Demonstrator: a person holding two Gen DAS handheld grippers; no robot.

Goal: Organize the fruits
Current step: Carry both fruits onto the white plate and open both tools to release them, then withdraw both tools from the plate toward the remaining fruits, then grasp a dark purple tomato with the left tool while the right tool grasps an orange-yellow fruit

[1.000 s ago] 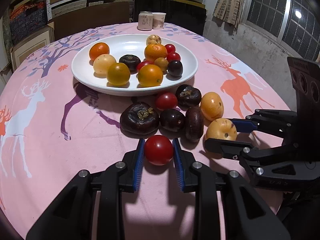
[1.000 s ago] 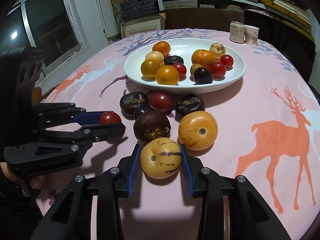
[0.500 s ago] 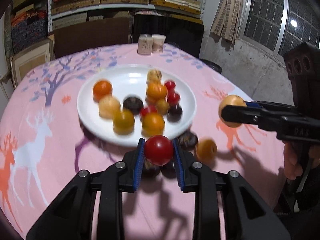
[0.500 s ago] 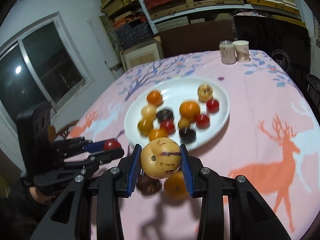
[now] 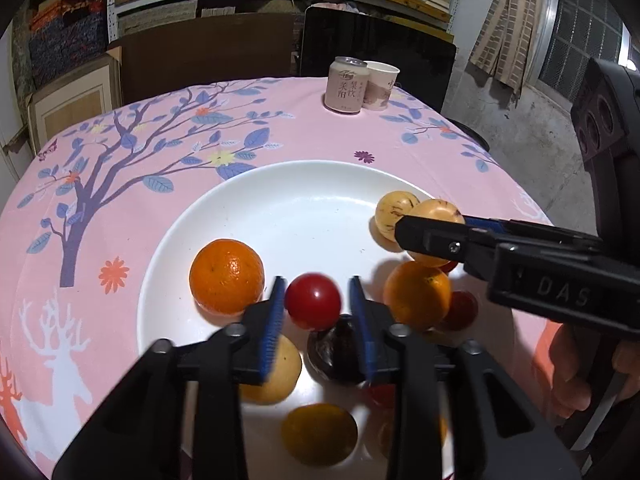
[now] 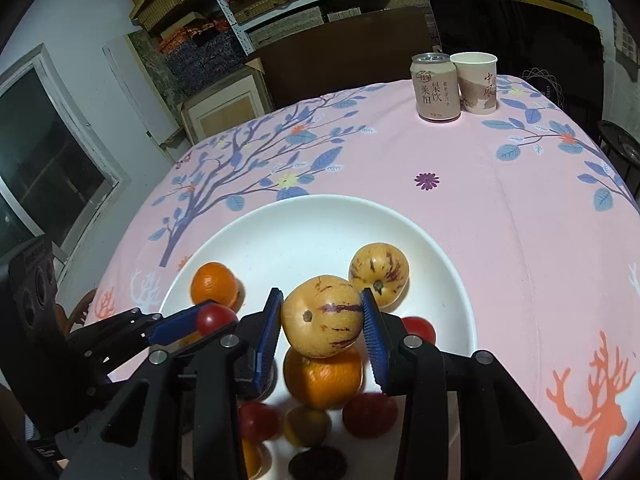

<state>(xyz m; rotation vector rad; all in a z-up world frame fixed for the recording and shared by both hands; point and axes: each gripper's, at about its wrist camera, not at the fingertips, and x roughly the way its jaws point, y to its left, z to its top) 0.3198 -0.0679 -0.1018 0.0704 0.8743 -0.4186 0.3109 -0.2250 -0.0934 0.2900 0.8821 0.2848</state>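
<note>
Over the white plate (image 5: pixel 304 208) my left gripper (image 5: pixel 316 294) has its jaws opening. A red tomato (image 5: pixel 313 301) sits between them, with a gap showing at the right pad. My right gripper (image 6: pixel 320 310) is shut on a yellow purple-streaked fruit (image 6: pixel 322 316), held above an orange (image 6: pixel 322 380) on the plate (image 6: pixel 320 232). In the left wrist view the right gripper (image 5: pixel 426 222) comes in from the right with that fruit (image 5: pixel 436 209). The right wrist view shows the left gripper (image 6: pixel 208 320) low on the left with the tomato (image 6: pixel 214 318).
The plate holds several fruits: oranges (image 5: pixel 226 276), a second streaked yellow fruit (image 6: pixel 378 274), a dark fruit (image 5: pixel 334 354), red tomatoes (image 6: pixel 370 414). A drink can (image 6: pixel 435 88) and paper cup (image 6: pixel 478 82) stand at the pink table's far edge. A hand (image 5: pixel 576 368) holds the right gripper.
Both grippers lifted their fruit from the pile in front of the plate and carried it forward over the plate. The left jaws, shut on the tomato before, have now parted.
</note>
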